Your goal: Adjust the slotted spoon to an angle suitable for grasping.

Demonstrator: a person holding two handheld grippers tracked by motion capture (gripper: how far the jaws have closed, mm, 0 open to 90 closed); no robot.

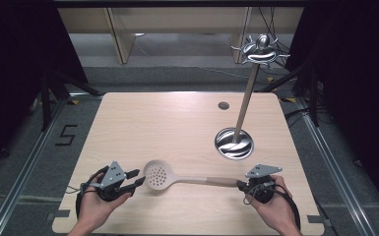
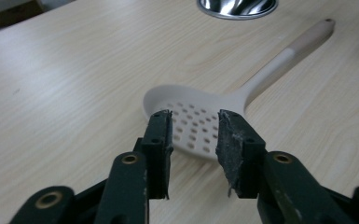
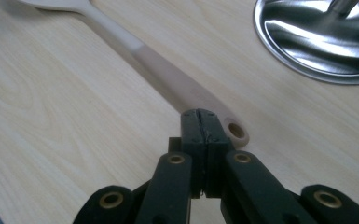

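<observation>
Two forearms enter at the bottom of the high view, each hand wrapped around a black two-jaw tool on a pale wooden table [image 1: 128, 123]. At lower left, the left gripper [image 1: 137, 178] points rightward with its jaws parted and nothing between them; in the left gripper view they stand apart just short of the bowl rim of a cream slotted spoon [image 2: 193, 126], the perforated bowl showing through the gap. That spoon lies flat across the lower middle of the high view, bowl to the left, its handle running right and turning a beige tone toward the end. At lower right, the right gripper [image 1: 239, 184] meets the handle's tip; in the right gripper view its jaws are pressed together with no gap, sitting at the very end of the handle beside the hanging hole, and whether they pinch the handle or merely rest against it cannot be told. Right of centre, a shiny round metal base [image 1: 234, 143] carries a slanted pole [image 1: 244, 101] topped by a hooked metal head [image 1: 258, 51].
</observation>
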